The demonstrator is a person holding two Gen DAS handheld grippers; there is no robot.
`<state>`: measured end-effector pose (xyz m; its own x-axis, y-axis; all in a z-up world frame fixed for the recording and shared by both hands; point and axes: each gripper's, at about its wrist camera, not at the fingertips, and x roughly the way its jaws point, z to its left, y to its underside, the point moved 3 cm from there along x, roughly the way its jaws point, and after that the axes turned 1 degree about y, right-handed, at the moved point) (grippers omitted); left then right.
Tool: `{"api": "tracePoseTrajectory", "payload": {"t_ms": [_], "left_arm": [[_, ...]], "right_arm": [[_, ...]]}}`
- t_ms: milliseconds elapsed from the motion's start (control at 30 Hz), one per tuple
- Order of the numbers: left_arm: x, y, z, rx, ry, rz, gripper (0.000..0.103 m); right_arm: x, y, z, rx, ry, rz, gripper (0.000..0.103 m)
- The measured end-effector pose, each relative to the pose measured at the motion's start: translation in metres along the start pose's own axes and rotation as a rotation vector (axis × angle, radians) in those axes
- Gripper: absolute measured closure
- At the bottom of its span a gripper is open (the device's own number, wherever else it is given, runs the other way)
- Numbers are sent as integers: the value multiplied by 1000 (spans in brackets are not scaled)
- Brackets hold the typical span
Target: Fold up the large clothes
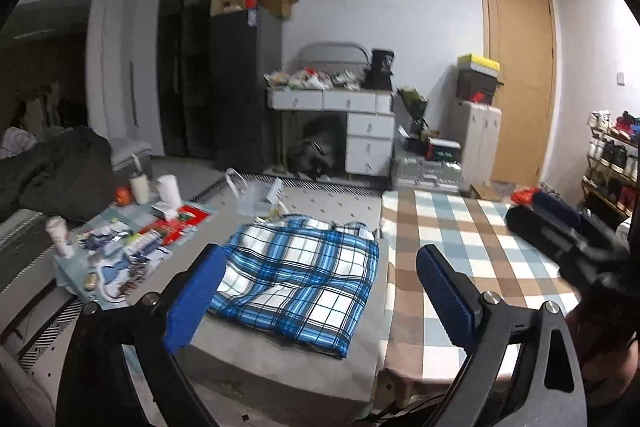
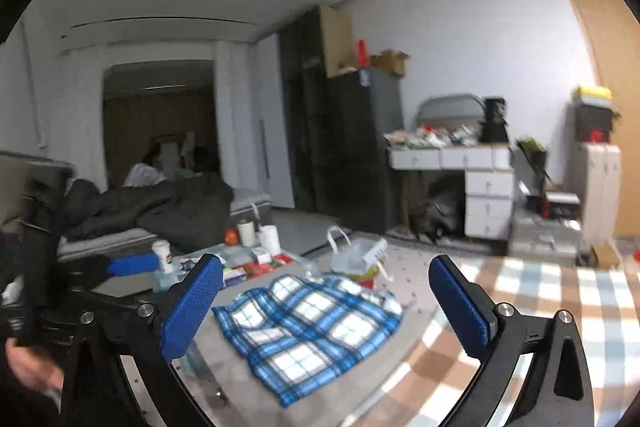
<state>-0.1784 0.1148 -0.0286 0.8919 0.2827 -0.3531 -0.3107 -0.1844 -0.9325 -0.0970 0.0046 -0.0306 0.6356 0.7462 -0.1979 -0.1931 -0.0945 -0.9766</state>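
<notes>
Right now your left gripper point(image 1: 320, 291) is wide open, with its two blue pads point(image 1: 196, 295) far apart and nothing between them. It hangs in the air above the blue plaid cloth point(image 1: 304, 279). The pads do not touch the cloth.

Your right gripper point(image 2: 324, 303) is wide open too. Its blue pads point(image 2: 192, 307) also hold nothing. It looks down at the same blue plaid cloth point(image 2: 308, 323) from a spot more to the right.

The cloth lies on a gray surface point(image 1: 248, 359). It looks folded into a block shape, with some bumps and wrinkles on top. Its far edge is a bit crumpled.

Just to the right of the gray surface is a checked cover point(image 1: 472, 259) in brown, light blue and white. The cloth's right edge is near this cover.

To the left of the cloth sits a messy tray point(image 1: 116, 255) with small packs and papers on it. A white cup point(image 1: 58, 233) stands near it. Behind the cloth is a white plastic bag point(image 1: 256, 197).

Farther back there is a white desk point(image 1: 344, 123) with drawers and lots of stuff on top. A wooden door point(image 1: 520, 83) is on the right. A dark pile of bedding point(image 1: 56, 171) lies on the left.
</notes>
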Motion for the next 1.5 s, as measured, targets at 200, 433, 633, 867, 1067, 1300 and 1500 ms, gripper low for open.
{"api": "tracePoseTrajectory", "payload": {"t_ms": [200, 433, 633, 867, 1067, 1300, 1500], "left_arm": [[-9, 19, -10, 9, -57, -55, 1], [-21, 24, -17, -5, -40, -67, 1], [-14, 25, -20, 24, -79, -55, 1], [-10, 33, -10, 5, -107, -51, 1], [-8, 35, 1, -18, -128, -45, 1], [-7, 38, 6, -30, -128, -26, 1], [-7, 38, 9, -39, -128, -14, 1]], "right_arm": [[-28, 30, 0, 52, 14, 10, 0], [-55, 48, 4, 78, 41, 18, 0], [-71, 47, 10, 52, 58, -3, 0], [-69, 47, 18, 34, 60, 0, 0], [-65, 48, 24, 16, 76, 4, 0], [-67, 48, 30, -3, 84, -7, 0], [-69, 49, 29, 9, 80, -10, 0]]}}
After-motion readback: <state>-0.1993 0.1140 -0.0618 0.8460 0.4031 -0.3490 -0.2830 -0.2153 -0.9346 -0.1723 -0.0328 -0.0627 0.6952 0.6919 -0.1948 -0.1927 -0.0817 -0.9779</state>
